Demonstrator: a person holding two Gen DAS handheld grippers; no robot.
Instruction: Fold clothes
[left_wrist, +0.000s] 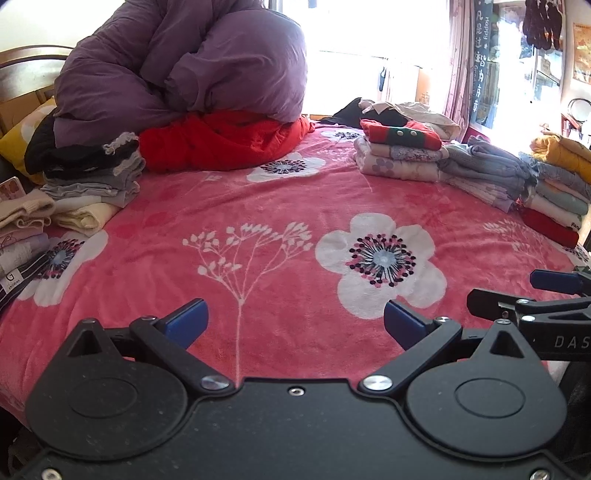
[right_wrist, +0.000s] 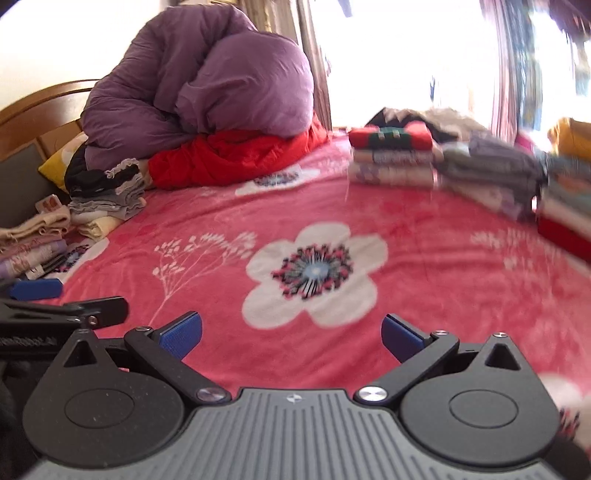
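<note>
My left gripper (left_wrist: 295, 323) is open and empty, low over the near edge of a pink flowered blanket (left_wrist: 258, 206). My right gripper (right_wrist: 291, 334) is open and empty beside it; it shows at the right edge of the left wrist view (left_wrist: 554, 282). Folded clothes stand in stacks: one topped by a red and green garment (left_wrist: 400, 136) at the far right, a grey and lilac stack (left_wrist: 487, 166), a stack at the right edge (left_wrist: 557, 199), and stacks at the left (left_wrist: 92, 173). No garment lies between the fingers. The right wrist view is blurred at its right side.
A purple duvet (left_wrist: 207, 62) is heaped on a red quilt (left_wrist: 221, 140) at the head of the bed. A wooden headboard (right_wrist: 40, 107) and a yellow pillow (right_wrist: 61, 162) are at the left. A bright window with curtains (left_wrist: 458, 55) is behind.
</note>
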